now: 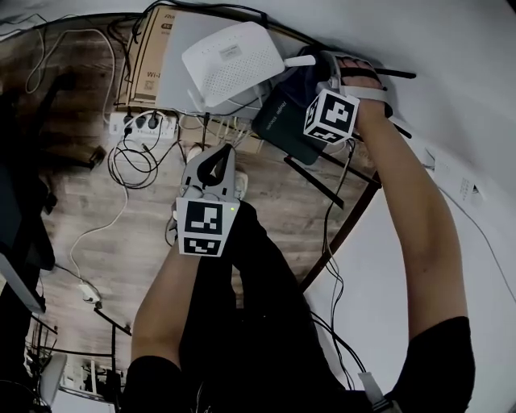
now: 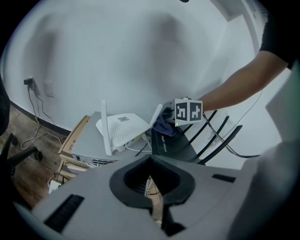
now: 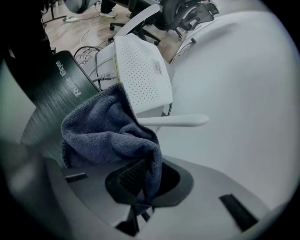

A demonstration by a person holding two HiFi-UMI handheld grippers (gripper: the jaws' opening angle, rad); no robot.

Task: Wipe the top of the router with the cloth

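Note:
A white router (image 1: 230, 60) (image 2: 123, 129) (image 3: 140, 75) with white antennas lies on a grey box (image 1: 179, 48). Beside it stands a black router (image 1: 282, 121) (image 2: 171, 143) (image 3: 56, 89) with black antennas. My right gripper (image 1: 310, 77) (image 3: 140, 180) is shut on a blue cloth (image 3: 108, 131) (image 2: 164, 126), which hangs bunched over the black router's edge, just short of the white router's near end. My left gripper (image 1: 224, 152) (image 2: 151, 161) hovers over the floor, nearer to me than the routers, shut and holding nothing.
A cardboard box (image 1: 149, 56) lies under the grey box. A white power strip (image 1: 141, 125) and loose cables (image 1: 129, 165) lie on the wooden floor. A white wall (image 2: 140, 56) stands behind the routers. An office chair (image 3: 180, 11) is farther off.

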